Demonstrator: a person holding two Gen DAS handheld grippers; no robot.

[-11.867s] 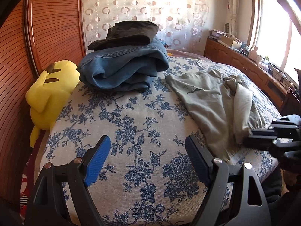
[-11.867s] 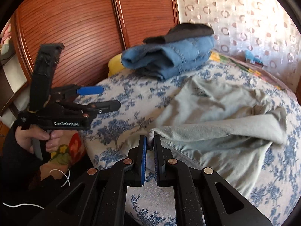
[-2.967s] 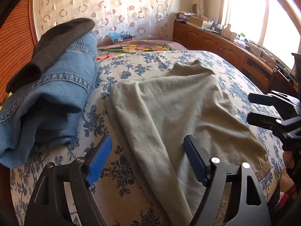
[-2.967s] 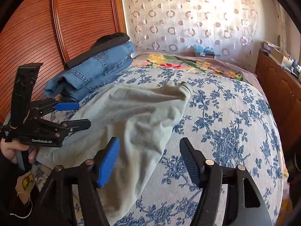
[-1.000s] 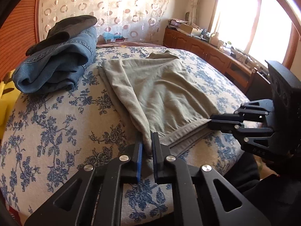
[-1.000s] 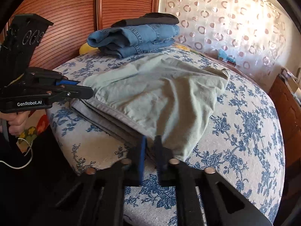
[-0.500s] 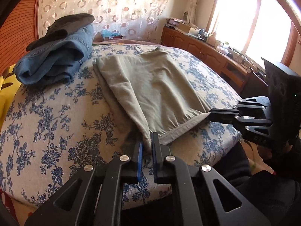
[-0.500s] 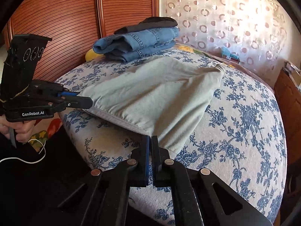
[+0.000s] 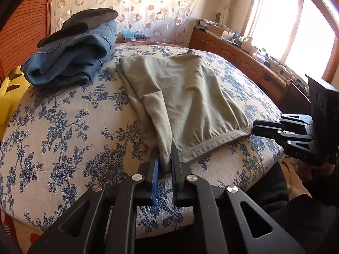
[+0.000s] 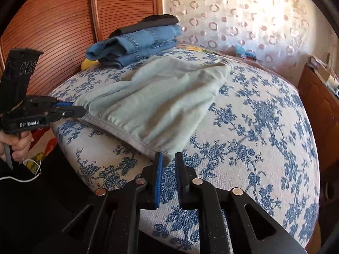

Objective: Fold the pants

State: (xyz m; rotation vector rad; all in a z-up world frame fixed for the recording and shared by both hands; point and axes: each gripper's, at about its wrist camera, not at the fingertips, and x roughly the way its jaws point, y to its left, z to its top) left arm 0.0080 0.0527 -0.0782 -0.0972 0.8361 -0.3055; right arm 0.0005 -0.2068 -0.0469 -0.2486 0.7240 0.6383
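Observation:
Grey-green pants [image 9: 186, 97] lie folded lengthwise on the blue-flowered bed cover [image 9: 70, 131], waistband toward me at the near edge. My left gripper [image 9: 164, 160] is shut on the waistband's left corner. It also shows in the right wrist view [image 10: 72, 110], clamped on that corner. My right gripper [image 10: 168, 160] is slightly parted at the waistband's right corner of the pants [image 10: 161, 105], with cloth at its tips. From the left wrist view it [image 9: 255, 127] sits at that corner.
A folded stack of blue jeans [image 9: 72, 61] with a dark garment on top sits at the far left. A yellow plush toy [image 9: 8, 93] lies by the wooden wardrobe. A wooden cabinet [image 9: 243, 55] runs under the window on the right.
Both grippers have pulled the waistband toward the near bed edge. The right jaws have parted slightly from fully shut. The left gripper stays clamped.

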